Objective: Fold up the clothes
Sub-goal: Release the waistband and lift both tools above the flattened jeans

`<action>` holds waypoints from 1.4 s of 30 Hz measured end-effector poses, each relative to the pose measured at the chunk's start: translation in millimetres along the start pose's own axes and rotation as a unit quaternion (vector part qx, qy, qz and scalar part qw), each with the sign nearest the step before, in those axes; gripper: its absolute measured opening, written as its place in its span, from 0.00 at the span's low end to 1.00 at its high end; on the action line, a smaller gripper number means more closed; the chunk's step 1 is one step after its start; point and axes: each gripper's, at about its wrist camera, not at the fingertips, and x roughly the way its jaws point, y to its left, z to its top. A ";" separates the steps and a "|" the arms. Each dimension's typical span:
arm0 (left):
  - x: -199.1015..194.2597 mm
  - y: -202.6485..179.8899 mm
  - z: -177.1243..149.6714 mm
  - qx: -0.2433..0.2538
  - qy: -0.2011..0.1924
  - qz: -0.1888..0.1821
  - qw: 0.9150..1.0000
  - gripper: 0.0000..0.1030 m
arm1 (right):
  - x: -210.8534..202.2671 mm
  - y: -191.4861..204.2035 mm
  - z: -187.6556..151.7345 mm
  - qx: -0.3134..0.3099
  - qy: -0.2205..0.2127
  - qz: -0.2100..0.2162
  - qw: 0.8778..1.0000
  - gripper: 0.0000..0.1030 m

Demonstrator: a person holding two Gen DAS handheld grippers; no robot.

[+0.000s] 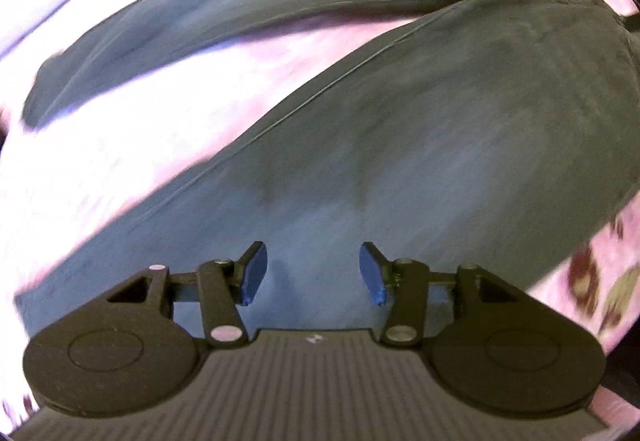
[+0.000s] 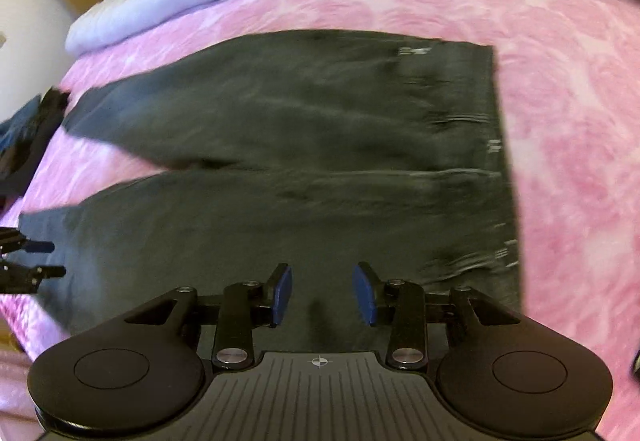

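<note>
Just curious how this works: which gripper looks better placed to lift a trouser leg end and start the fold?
Probably the left gripper: it hangs open over the near leg of the dark pants, close to the hem. The right gripper, also open, sits nearer the waistband.

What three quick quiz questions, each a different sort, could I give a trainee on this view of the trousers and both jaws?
1. True or false: the right gripper has its jaws shut on the dark trousers.
2. Multiple choice: the trousers lie on A) a wooden floor, B) a pink bedspread, C) a chair.
3. Fill in: the two trouser legs lie ____, with pink showing between them.

Key
1. False: the jaws stand apart with nothing between them, and so do those of the left gripper.
2. B.
3. Apart.
</note>
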 end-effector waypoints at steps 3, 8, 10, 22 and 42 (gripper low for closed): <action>-26.8 25.5 -30.0 0.001 -0.005 0.004 1.000 0.46 | -13.5 39.3 -9.6 -0.002 -0.003 -0.024 1.000 0.39; -57.0 62.0 -71.0 -0.001 0.002 0.013 1.000 0.48 | -43.2 99.5 -24.9 0.015 0.009 -0.104 0.994 0.70; -65.2 74.8 -79.6 -0.004 0.001 0.012 1.000 0.49 | -57.0 124.1 -31.7 0.022 0.007 -0.125 0.992 0.73; -130.0 84.1 -76.9 0.009 -0.064 0.030 0.997 0.57 | -122.4 199.8 -55.0 0.015 -0.011 -0.164 0.986 0.75; -229.7 -55.0 -144.3 -0.103 -0.077 0.050 0.990 0.59 | -210.0 171.6 -156.9 -0.022 -0.041 -0.112 0.993 0.75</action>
